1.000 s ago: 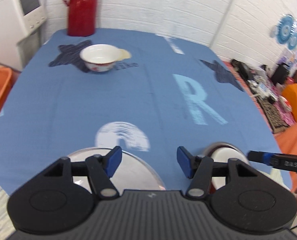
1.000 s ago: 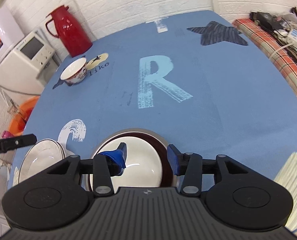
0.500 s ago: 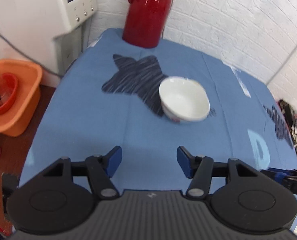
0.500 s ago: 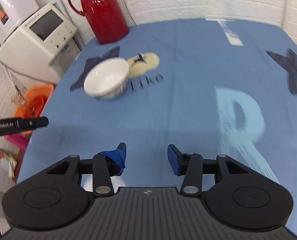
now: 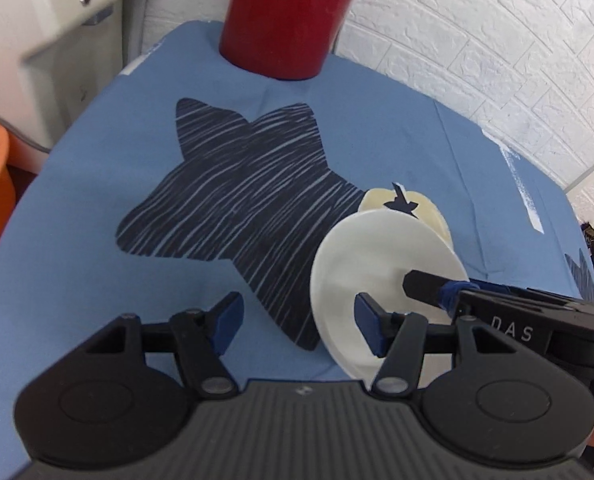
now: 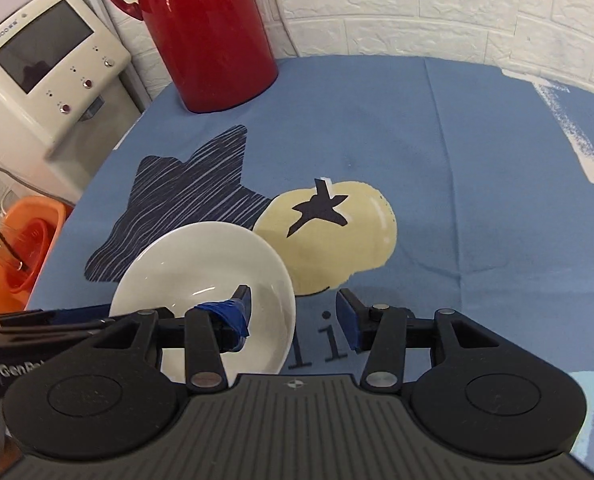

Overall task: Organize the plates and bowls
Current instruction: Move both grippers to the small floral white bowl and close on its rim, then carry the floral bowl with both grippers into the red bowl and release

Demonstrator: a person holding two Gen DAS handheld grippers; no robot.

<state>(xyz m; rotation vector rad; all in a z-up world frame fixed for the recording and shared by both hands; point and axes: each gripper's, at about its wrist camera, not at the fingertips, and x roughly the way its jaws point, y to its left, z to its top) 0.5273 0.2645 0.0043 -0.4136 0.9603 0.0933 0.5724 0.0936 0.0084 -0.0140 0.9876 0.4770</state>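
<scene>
Since half a second ago: both tools have closed in on the white bowl (image 6: 201, 280), which now fills the near foreground of each wrist view.

Orange basin (image 6: 21, 256): on the floor off the desk's left edge, a smaller red vessel inside it.
White appliance (image 6: 45, 64): beyond the desk's far left corner, dark screen and small buttons.
Red thermos jug (image 6: 205, 32): upright at the desk's far left edge, by the white brick wall.
Desk (image 6: 437, 152): blue cloth with a dark striped star and a cream apple print.
Left tool (image 5: 297, 318): jaws wide, nothing between them; its right finger lies over the bowl's near left rim.
White bowl: near the desk's left edge, sitting partly on the star, just beside the apple print.
Right tool (image 6: 295, 312): jaws wide, its taped left finger (image 6: 233, 312) inside the bowl, the other outside the rim, so it straddles the wall unclamped.
</scene>
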